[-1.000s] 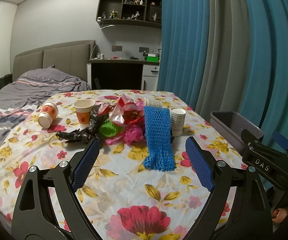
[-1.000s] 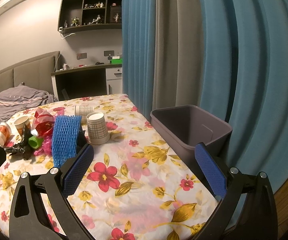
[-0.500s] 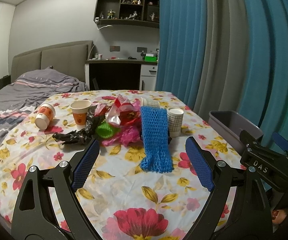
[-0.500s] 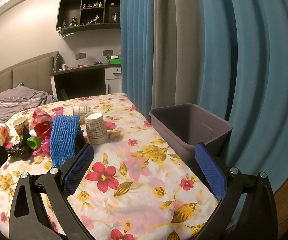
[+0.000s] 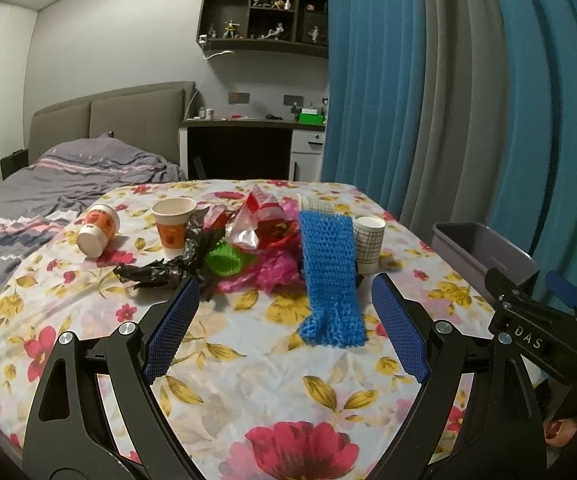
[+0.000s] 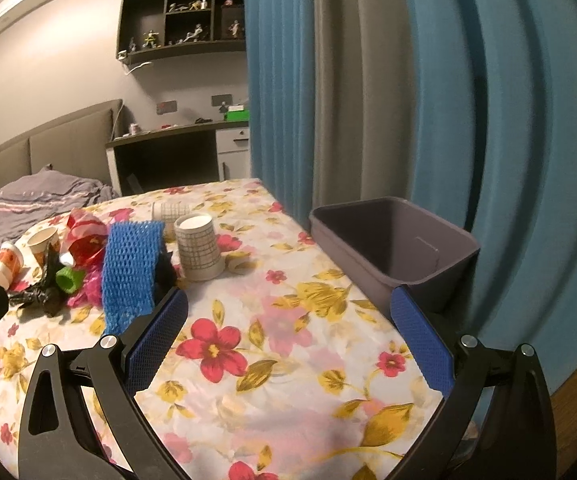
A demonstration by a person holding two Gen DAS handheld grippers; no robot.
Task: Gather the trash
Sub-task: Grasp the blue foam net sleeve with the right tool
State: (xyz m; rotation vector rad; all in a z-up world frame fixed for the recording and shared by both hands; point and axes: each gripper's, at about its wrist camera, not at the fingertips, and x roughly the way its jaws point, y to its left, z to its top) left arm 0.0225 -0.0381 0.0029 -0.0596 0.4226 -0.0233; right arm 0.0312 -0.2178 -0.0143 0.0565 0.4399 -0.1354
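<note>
A heap of trash lies mid-table on the floral cloth: a blue foam net (image 5: 330, 280) (image 6: 130, 268), a green net roll (image 5: 224, 260), pink plastic (image 5: 272, 272), a black bag (image 5: 160, 270), a red-and-white wrapper (image 5: 262, 220). Two orange paper cups (image 5: 172, 226) (image 5: 96, 230) sit left of it, one tipped over. A checked cup (image 5: 368, 244) (image 6: 198, 246) stands upside down at its right, another (image 6: 170, 212) lies behind. My left gripper (image 5: 284, 300) is open just short of the heap, empty. My right gripper (image 6: 288, 308) is open and empty over bare cloth beside the grey bin (image 6: 392, 248).
The grey bin (image 5: 484, 252) stands at the table's right edge against blue and grey curtains (image 6: 428, 100). A bed (image 5: 48, 188) lies to the left, a desk (image 5: 248, 148) behind the table. The right gripper's body (image 5: 536, 332) shows at the left view's right edge.
</note>
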